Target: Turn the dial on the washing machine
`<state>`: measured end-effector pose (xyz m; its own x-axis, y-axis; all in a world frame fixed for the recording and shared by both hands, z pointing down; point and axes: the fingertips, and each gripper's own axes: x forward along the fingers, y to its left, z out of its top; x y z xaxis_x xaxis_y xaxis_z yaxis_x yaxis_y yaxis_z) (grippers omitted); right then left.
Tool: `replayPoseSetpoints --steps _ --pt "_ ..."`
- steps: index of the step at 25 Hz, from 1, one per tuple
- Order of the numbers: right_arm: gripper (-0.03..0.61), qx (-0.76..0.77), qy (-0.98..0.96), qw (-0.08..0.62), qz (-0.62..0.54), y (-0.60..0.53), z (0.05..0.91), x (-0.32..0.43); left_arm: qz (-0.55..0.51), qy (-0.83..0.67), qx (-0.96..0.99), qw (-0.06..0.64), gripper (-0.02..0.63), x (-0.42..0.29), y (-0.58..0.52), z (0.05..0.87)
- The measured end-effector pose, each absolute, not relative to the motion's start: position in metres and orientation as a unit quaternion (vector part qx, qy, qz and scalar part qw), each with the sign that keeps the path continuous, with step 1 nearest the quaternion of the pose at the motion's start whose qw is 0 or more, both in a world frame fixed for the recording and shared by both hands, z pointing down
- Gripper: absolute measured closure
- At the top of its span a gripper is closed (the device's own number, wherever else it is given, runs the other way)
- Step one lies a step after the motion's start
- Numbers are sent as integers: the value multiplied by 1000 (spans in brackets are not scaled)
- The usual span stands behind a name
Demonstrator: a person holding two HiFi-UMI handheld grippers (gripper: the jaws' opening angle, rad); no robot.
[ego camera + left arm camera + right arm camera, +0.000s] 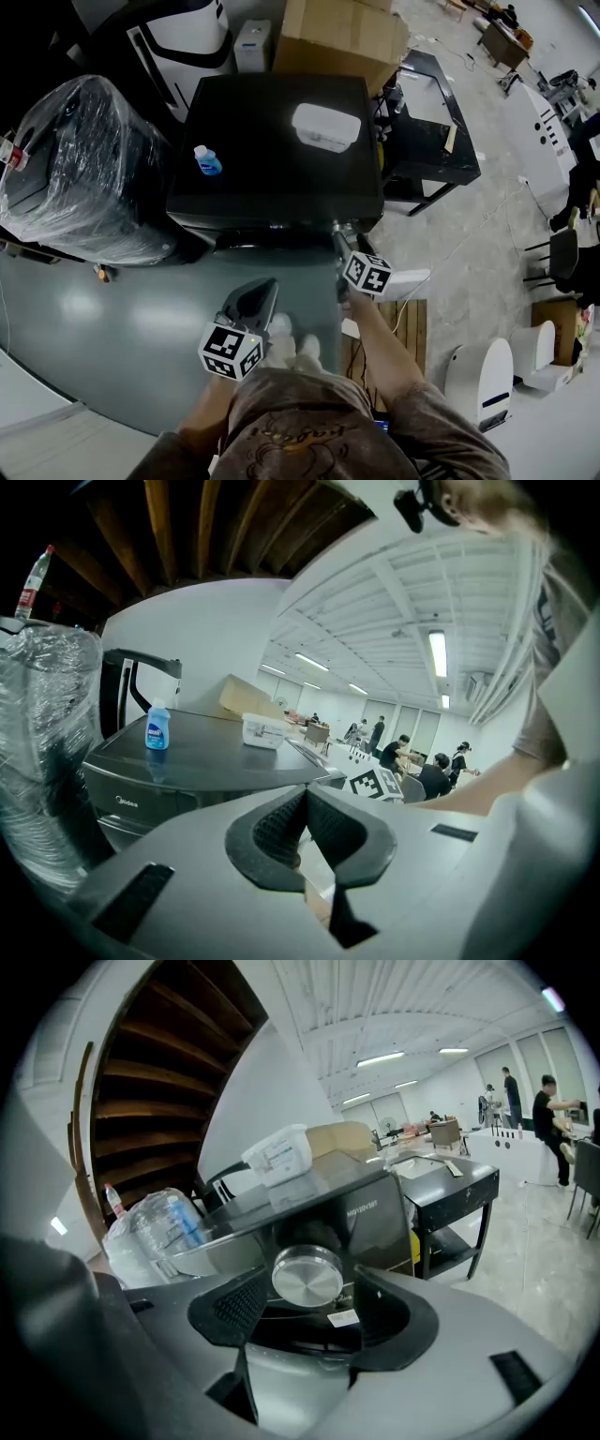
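The black washing machine (262, 112) stands in front of me, its control panel facing me. My right gripper (339, 247) is held against that panel. In the right gripper view the round silver dial (307, 1277) sits between the tips of the right gripper (311, 1283). Its jaws stand open on either side of the dial, with a thin dark gap on the right. My left gripper (264, 291) hangs back over the grey floor, away from the machine. The left gripper (306, 797) is shut with nothing between its pads.
A small blue bottle (207, 161) and a white lidded box (325, 127) rest on the machine's top. A plastic-wrapped appliance (84, 169) stands to its left, a cardboard box (342, 33) behind, a black table (427, 131) to the right. People work far off.
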<state>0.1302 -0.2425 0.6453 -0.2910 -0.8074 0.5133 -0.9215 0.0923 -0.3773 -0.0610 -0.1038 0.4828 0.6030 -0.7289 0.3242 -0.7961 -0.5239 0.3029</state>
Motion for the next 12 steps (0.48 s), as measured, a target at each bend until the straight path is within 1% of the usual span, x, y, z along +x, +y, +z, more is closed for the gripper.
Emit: replayPoseSetpoints --steps 4,8,12 --pt "318 583 -752 79 297 -239 604 140 68 -428 878 205 621 -54 -116 464" --pt "318 571 -775 53 265 -236 546 142 58 -407 893 182 621 -43 -133 439" --pt "318 553 -798 51 235 -218 493 140 44 -371 912 167 621 -28 -141 411"
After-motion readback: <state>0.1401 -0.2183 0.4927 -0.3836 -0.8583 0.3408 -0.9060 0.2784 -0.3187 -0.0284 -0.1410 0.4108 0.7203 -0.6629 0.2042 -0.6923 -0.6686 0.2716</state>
